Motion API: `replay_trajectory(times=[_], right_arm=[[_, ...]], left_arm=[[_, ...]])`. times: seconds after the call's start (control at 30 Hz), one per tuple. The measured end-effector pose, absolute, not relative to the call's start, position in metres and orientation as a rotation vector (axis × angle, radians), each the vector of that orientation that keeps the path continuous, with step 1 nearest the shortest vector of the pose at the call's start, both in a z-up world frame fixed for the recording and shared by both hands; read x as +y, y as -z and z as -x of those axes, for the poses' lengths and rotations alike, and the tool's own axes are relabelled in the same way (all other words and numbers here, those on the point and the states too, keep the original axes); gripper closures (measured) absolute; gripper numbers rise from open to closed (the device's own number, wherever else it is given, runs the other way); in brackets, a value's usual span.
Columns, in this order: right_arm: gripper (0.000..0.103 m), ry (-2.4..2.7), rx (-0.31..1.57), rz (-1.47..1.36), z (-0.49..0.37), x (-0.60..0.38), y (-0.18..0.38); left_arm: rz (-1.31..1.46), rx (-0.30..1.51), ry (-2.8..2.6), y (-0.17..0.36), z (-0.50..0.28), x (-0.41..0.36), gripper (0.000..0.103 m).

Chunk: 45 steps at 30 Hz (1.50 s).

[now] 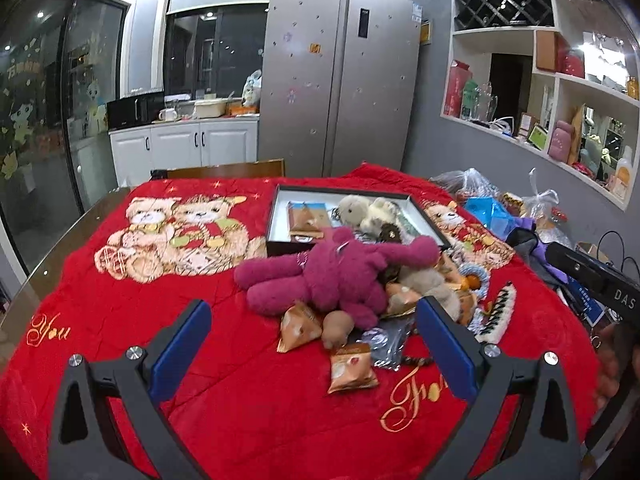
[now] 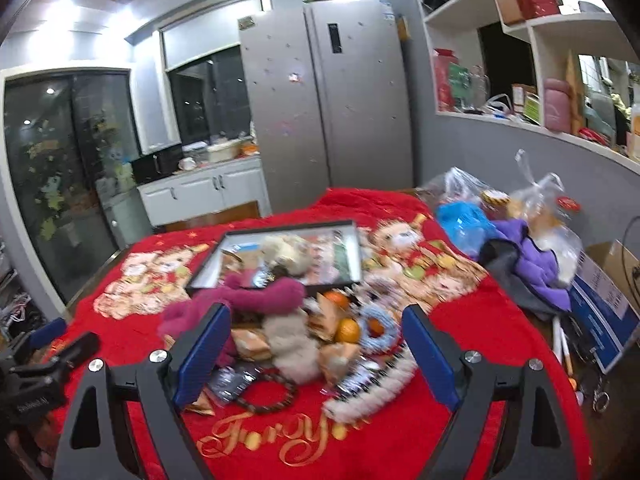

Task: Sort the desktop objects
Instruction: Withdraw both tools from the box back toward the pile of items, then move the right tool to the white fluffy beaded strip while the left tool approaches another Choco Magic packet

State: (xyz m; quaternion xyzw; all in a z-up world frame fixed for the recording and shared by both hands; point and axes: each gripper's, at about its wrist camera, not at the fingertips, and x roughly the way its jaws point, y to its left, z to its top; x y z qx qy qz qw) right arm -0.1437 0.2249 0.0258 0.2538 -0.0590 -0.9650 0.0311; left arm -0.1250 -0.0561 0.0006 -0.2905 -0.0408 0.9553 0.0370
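Evidently, only part of the sorting had been done: a cream plush [image 1: 354, 209] and a brown packet [image 1: 306, 220] were already laid in the black-framed box [image 1: 276, 216], while the magenta plush [image 1: 336, 276], snack packets [image 1: 352, 368] and oranges [image 2: 347, 330] were left heaped on the red cloth [image 1: 160, 320] just before it. Both the left gripper [image 1: 314, 344] and right gripper [image 2: 316, 352] were held wide and empty above the cloth; the right view was blurred, so smaller pile items could not be identified.
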Motion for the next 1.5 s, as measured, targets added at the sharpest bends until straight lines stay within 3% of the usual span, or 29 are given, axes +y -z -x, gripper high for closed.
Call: replay_trajectory(times=[0.83,1.3,1.5], right_arm=[[0.014,2.935,-0.300,-1.056,0.188,0.251,0.053],[0.014,2.932,-0.356,-1.340,0.219,0.276,0.108],[0.009,2.914,-0.322,-1.363,0.228,0.269,0.118]], left_arm=[[1.149,-0.046,-2.804,0.085,0.172,-0.020,0.001],[1.262,0.095,-2.774,0.119,0.195,-0.002,0.001],[1.379,0.032,-2.718,0.136,0.206,-0.010,0.001]])
